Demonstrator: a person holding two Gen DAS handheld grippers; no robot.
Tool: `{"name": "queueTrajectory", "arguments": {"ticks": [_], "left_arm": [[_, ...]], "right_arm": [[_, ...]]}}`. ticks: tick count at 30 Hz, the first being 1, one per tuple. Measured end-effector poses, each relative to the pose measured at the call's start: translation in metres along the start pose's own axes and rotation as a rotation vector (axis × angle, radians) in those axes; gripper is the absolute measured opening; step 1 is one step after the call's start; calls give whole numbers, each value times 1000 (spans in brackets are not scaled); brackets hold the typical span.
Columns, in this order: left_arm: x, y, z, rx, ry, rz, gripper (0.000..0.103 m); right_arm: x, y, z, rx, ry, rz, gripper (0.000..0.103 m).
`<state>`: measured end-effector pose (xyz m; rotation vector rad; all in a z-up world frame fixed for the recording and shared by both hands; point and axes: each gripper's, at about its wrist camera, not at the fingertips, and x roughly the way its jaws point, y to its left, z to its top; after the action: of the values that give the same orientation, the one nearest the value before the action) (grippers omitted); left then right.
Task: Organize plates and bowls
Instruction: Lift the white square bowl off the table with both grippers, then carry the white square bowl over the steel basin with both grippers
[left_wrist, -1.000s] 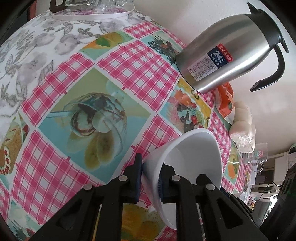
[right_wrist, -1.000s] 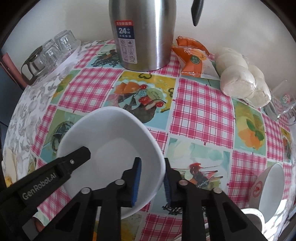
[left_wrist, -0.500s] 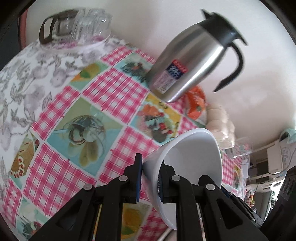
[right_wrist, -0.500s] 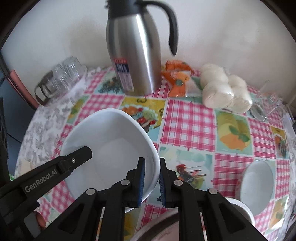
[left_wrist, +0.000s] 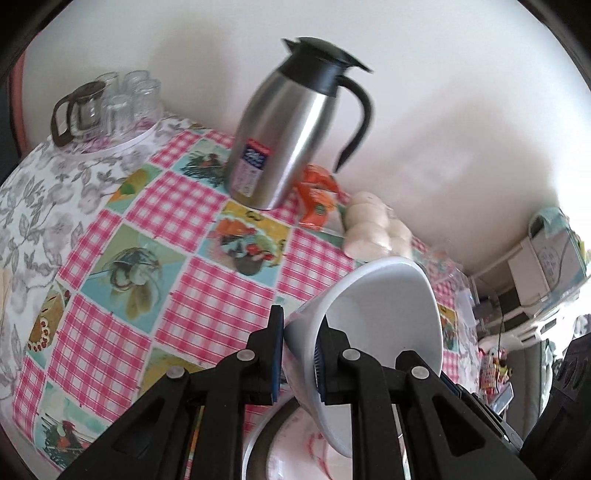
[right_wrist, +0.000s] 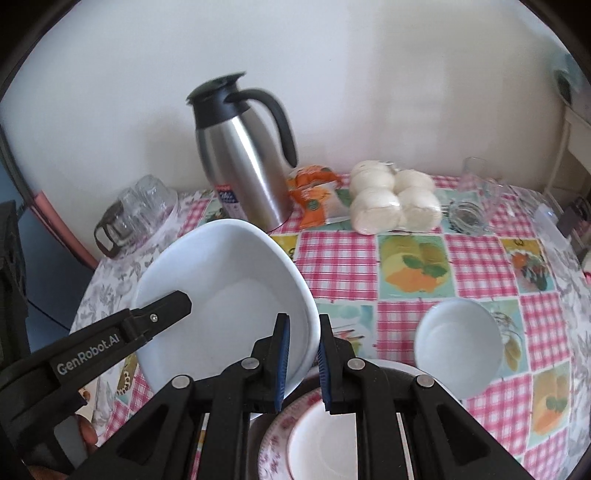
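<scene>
Right wrist view puts a floral-rimmed plate nearest you, under your right gripper, whose jaws are clamped on the rim of a large white bowl. Your left gripper pinches the opposite rim, holding it above the checked tablecloth. Beyond sit a small white bowl, then the steel thermos jug.

steel thermos jug, buns, orange packet, glasses

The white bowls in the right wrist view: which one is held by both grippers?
The large bowl on the left, clamped at opposite rims by the left gripper and right gripper. The small bowl sits free on the tablecloth.
</scene>
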<state>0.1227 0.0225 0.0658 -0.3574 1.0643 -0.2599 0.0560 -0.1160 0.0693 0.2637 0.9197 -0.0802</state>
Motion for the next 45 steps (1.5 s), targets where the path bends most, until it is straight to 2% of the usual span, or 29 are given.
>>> {"name": "queueTrajectory", "arguments": {"ticks": [9, 17, 24, 35, 45], "left_arm": [[-12, -53, -17, 114, -23, -8, 15], [-13, -78, -31, 175, -11, -25, 15], [-11, -96, -47, 228, -1, -11, 15], [-5, -101, -64, 264, 18, 24, 15], [4, -85, -73, 257, 51, 59, 15]], "right_arm": [[-36, -37, -10, 63, -51, -13, 16], [-54, -66, -24, 118, -61, 0, 16], [-63, -83, -35, 137, -61, 9, 17], [-61, -95, -50, 163, -21, 23, 18], [-43, -90, -59, 155, 56, 13, 18]]}}
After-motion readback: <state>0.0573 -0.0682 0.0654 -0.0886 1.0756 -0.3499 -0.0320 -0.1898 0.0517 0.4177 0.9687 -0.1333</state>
